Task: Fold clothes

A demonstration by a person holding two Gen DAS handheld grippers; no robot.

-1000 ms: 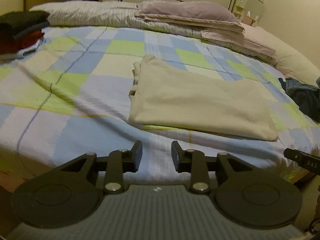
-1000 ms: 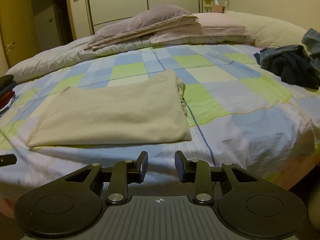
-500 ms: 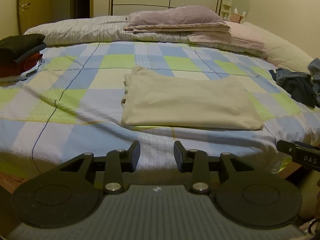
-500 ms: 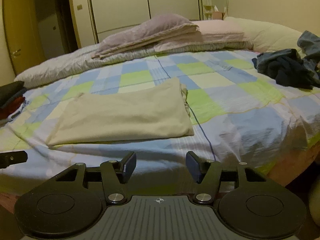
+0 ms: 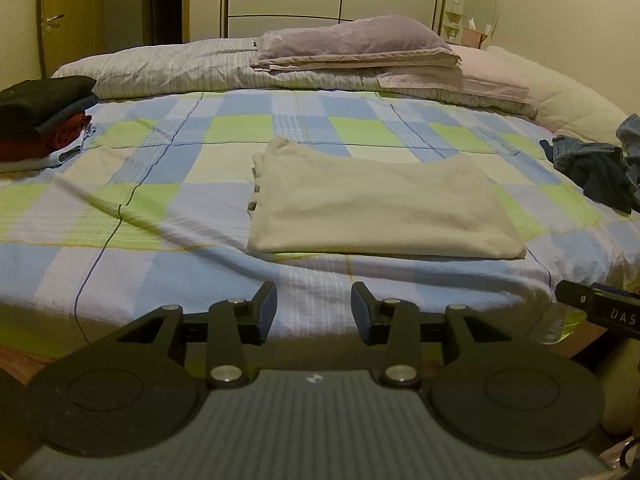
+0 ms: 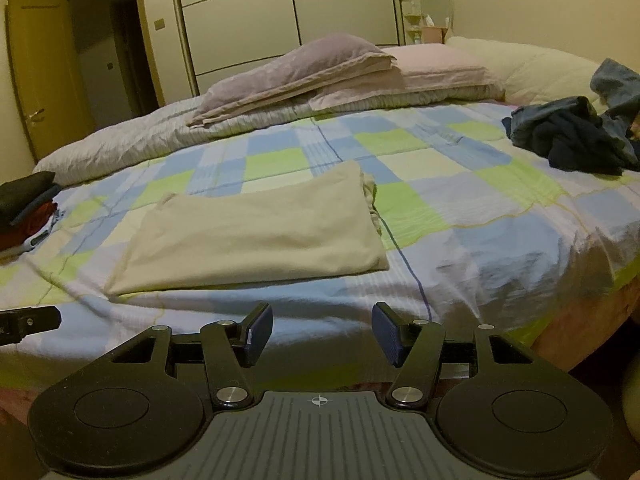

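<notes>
Both empty: left tool opening, right tool spread, short of folded cream garment edge.

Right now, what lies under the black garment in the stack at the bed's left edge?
Under the black garment lie a blue layer, then red clothes, then a pale piece on the checked bedspread. How many items the stack holds is hidden.

Both cameras sit low at near edge of bed, angled down across it toward wardrobe. Left view looks from bed's left part, right view from farther right. Both share folded cream cloth, pillows, clothes stack, dark heap. Each view catches other gripper's tip at frame edge.
</notes>
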